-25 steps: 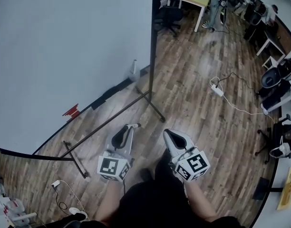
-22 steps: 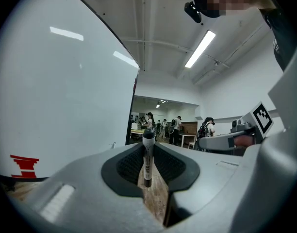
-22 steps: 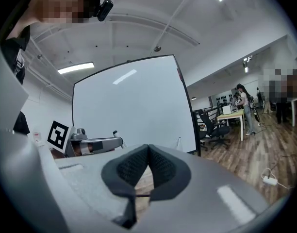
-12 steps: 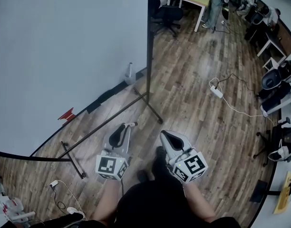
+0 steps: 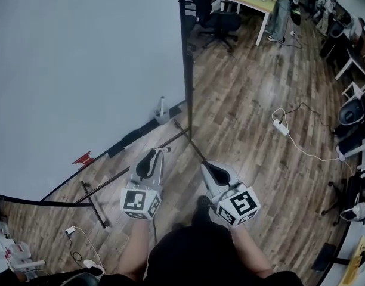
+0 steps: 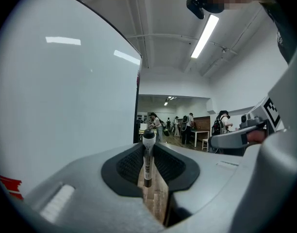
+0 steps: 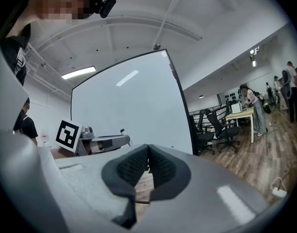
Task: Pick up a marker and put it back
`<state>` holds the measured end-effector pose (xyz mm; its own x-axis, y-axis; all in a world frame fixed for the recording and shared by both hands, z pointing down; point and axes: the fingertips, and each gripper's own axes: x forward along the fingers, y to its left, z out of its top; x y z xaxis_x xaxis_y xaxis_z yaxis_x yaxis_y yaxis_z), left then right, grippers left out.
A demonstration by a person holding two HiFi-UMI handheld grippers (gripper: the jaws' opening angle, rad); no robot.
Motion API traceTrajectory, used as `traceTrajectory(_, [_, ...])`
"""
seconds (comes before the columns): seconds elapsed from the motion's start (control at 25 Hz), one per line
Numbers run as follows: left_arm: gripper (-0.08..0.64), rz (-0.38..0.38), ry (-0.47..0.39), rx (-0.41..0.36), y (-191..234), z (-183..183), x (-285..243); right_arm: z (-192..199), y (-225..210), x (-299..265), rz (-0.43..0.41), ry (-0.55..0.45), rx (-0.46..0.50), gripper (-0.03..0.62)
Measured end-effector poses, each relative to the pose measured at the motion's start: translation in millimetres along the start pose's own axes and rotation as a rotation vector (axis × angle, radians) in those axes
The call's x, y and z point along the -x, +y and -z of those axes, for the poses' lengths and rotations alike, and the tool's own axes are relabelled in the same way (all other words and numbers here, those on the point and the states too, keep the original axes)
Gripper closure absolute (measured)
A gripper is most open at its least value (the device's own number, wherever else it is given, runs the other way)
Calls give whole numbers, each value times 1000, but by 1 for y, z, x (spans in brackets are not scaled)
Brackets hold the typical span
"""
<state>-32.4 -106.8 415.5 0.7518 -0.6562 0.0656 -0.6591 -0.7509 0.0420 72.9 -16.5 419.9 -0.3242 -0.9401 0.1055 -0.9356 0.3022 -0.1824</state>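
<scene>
One marker stands upright, pinched in the left gripper, with the whiteboard close on its left. The right gripper is squeezed shut, empty.

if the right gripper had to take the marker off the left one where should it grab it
Probably the capped top end of the marker, which stands clear above the pads of the left gripper. It is upright and clamped mid-barrel, so come in level from the right, above those pads. The right gripper is shut and would need opening first.
</scene>
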Motion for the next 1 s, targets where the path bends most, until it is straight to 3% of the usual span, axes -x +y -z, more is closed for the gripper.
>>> traceTrajectory(0.52, [485, -223, -14, -27, 43, -11, -96, -4, -87, -47, -120, 48, -22, 589])
traceTrajectory(0.8, [485, -254, -4, -34, 79, -2, -116, 9, -88, -76, -155, 90, -45, 589])
traceTrajectory(1.0, [485, -244, 19, -28, 111, 14, -140, 7, -87, -96, -134, 112, -36, 589])
